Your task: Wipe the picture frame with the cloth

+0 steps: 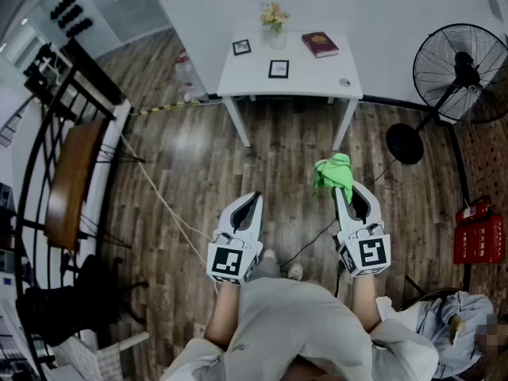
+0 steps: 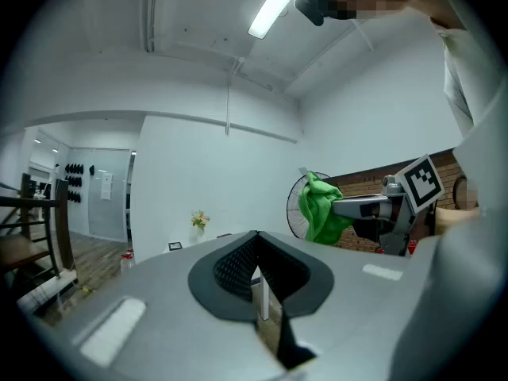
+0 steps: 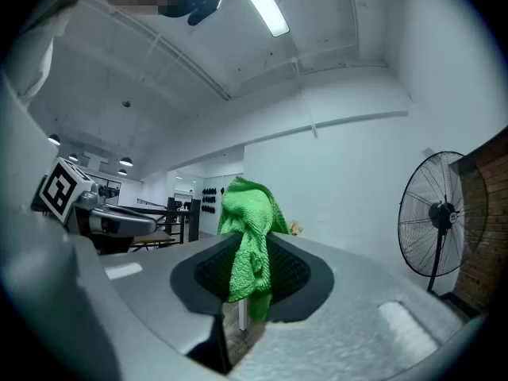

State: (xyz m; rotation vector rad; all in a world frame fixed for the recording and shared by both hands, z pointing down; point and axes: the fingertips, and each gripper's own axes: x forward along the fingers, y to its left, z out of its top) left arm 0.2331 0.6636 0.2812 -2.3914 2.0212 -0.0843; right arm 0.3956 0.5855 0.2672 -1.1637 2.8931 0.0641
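Two small black picture frames stand on a white table (image 1: 317, 82) far ahead: one (image 1: 279, 69) near its middle, another (image 1: 241, 47) at its back left. In the left gripper view a frame (image 2: 175, 246) shows tiny on that table. My right gripper (image 1: 340, 189) is shut on a green cloth (image 1: 333, 173), which bunches above the jaw tips and hangs between them (image 3: 250, 240). My left gripper (image 1: 254, 199) is shut with nothing in it, its tips meeting (image 2: 254, 235). Both grippers hover over the wood floor, well short of the table.
A vase of flowers (image 1: 275, 24) and a red book (image 1: 320, 44) share the table. A standing fan (image 1: 456, 74) is at the right, with red fire extinguishers (image 1: 480, 236) beyond. A dark rack and wooden bench (image 1: 71, 173) fill the left. A cable (image 1: 167, 205) crosses the floor.
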